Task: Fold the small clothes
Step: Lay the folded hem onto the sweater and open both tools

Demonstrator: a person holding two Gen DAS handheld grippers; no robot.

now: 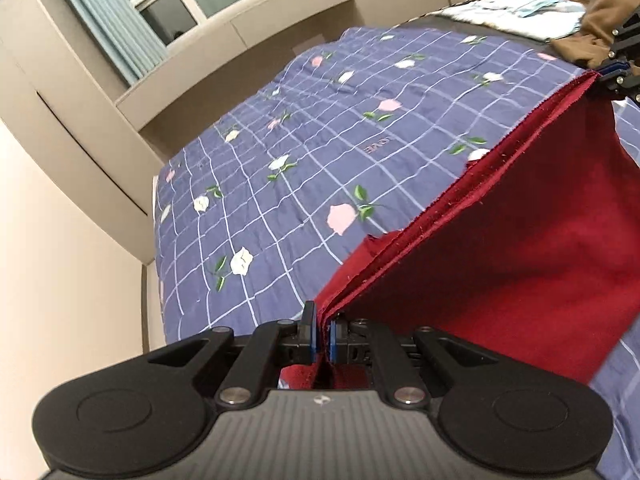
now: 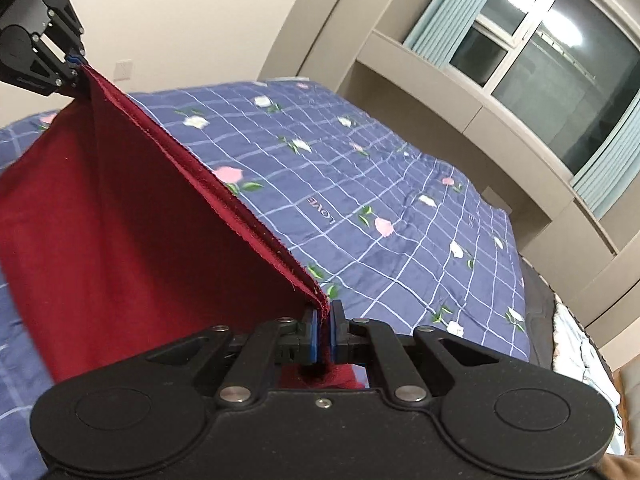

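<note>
A dark red cloth (image 1: 520,248) hangs doubled over, stretched taut between both grippers above the bed. My left gripper (image 1: 323,332) is shut on one end of its layered top edge. The right gripper (image 1: 610,70) shows at the far right of the left wrist view, pinching the other end. In the right wrist view my right gripper (image 2: 325,326) is shut on the red cloth (image 2: 120,220), and the left gripper (image 2: 76,62) holds the far corner at the upper left. The cloth's lower part drapes down toward the quilt.
A blue checked quilt (image 1: 288,152) with pink and white flowers covers the bed. A brown garment (image 1: 596,20) and a light folded cloth (image 1: 516,12) lie at the far end. Beige cabinets (image 1: 80,92) and a window with teal curtains (image 2: 532,52) line the wall beyond.
</note>
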